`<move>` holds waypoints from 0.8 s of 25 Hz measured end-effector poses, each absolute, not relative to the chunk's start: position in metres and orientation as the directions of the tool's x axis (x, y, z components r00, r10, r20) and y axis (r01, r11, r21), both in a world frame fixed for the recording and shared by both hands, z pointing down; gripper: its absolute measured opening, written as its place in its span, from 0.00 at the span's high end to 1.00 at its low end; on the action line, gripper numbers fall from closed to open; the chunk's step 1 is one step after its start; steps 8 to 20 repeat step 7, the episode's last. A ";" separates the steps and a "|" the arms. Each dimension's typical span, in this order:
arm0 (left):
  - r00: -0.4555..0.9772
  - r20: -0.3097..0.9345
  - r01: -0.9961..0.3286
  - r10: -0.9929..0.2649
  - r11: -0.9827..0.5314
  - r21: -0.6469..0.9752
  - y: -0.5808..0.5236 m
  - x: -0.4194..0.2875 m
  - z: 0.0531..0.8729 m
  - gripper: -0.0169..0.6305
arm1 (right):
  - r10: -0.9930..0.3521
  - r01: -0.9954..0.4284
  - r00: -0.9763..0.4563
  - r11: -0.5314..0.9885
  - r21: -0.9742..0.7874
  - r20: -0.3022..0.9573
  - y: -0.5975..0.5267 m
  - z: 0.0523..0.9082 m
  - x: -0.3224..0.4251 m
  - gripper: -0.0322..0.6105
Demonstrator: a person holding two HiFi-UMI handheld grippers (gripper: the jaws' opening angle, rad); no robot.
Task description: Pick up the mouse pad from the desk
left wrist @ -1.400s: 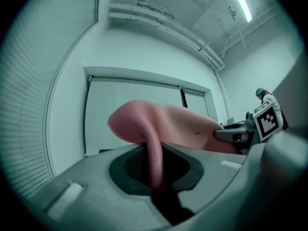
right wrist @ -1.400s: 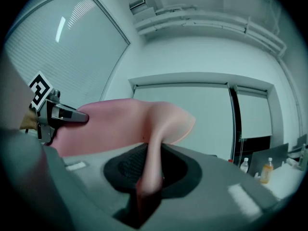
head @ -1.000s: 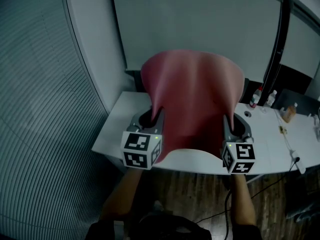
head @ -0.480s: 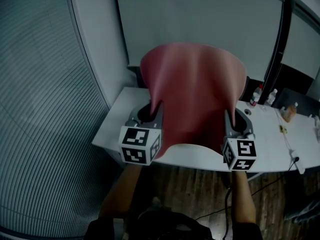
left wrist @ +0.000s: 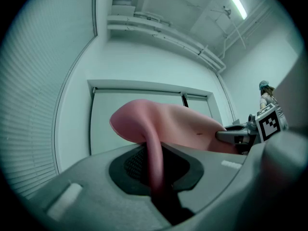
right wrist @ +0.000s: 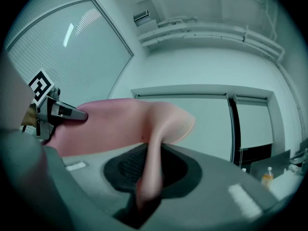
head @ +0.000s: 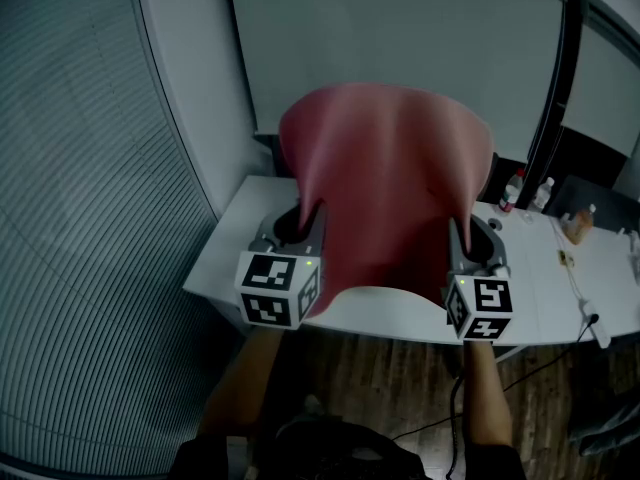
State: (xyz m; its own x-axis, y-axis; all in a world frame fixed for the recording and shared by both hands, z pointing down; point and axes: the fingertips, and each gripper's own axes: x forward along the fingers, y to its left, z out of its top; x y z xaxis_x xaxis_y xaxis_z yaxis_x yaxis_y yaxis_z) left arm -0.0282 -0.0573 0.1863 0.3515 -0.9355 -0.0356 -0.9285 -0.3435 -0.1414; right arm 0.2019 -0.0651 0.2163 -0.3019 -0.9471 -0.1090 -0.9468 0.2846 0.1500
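Observation:
A large pink mouse pad (head: 388, 193) hangs in the air above the white desk (head: 230, 243), bowed between both grippers. My left gripper (head: 312, 230) is shut on its left edge and my right gripper (head: 453, 240) is shut on its right edge. In the left gripper view the pad's edge (left wrist: 155, 162) runs pinched between the jaws, and the right gripper (left wrist: 240, 136) shows across the sheet. In the right gripper view the pad (right wrist: 150, 165) is clamped the same way, and the left gripper (right wrist: 57, 113) holds the far side.
Small bottles (head: 515, 193) and other small items (head: 575, 228) stand at the desk's right part, with a cable (head: 580, 293) near the front edge. Window blinds (head: 90, 218) fill the left side. A whiteboard panel (head: 400, 38) rises behind the desk. A person (left wrist: 266, 94) stands far right.
Both grippers and the mouse pad shifted slightly in the head view between one second ago and half a second ago, and have stayed still since.

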 end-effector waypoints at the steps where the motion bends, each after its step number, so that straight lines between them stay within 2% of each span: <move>1: 0.351 -0.034 -0.928 -0.936 -0.343 -0.142 -0.058 -0.028 0.185 0.90 | -0.947 -0.947 -0.302 0.284 0.149 -0.109 -0.065 0.216 0.202 0.83; 20: 0.349 -0.028 -0.929 -0.937 -0.342 -0.140 -0.061 -0.026 0.187 0.90 | -0.947 -0.947 -0.303 0.287 0.147 -0.105 -0.069 0.217 0.205 0.83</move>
